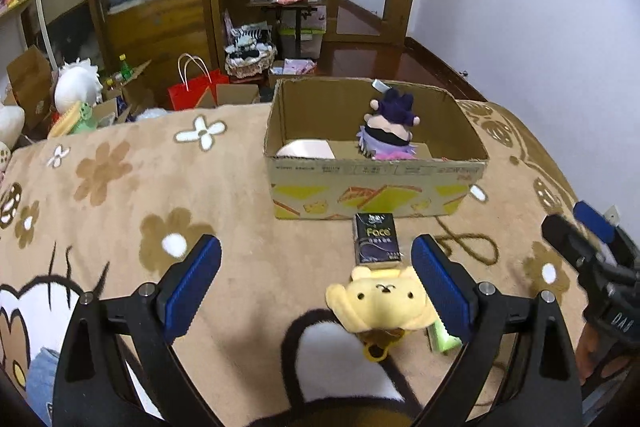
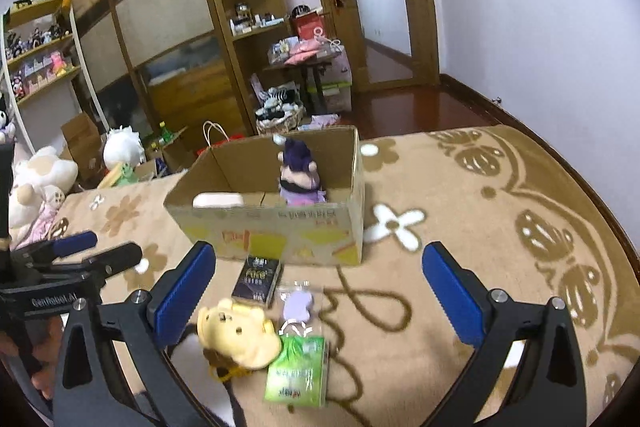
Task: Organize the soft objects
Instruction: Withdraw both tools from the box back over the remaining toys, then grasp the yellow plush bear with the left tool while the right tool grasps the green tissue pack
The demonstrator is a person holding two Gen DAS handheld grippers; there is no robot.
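Note:
A yellow bear plush (image 1: pixel 382 303) lies on the tan flower blanket (image 1: pixel 160 195), close to the right finger of my open left gripper (image 1: pixel 316 261). It also shows in the right wrist view (image 2: pixel 240 335), by the left finger of my open right gripper (image 2: pixel 320 279). An open cardboard box (image 1: pixel 376 187) stands beyond; inside are a purple-haired plush doll (image 1: pixel 388 129) and a pale pink soft item (image 1: pixel 308 149). The box (image 2: pixel 280 231) and doll (image 2: pixel 298 173) show in the right wrist view too. The right gripper (image 1: pixel 580 227) appears at the far right of the left view.
A dark tissue pack (image 1: pixel 376 237) lies before the box. A green packet (image 2: pixel 298 371) and a clear bag with a lilac item (image 2: pixel 298 303) lie beside the bear. Beyond the bed are plush toys (image 1: pixel 76 87), a red bag (image 1: pixel 196 91), shelves and a door.

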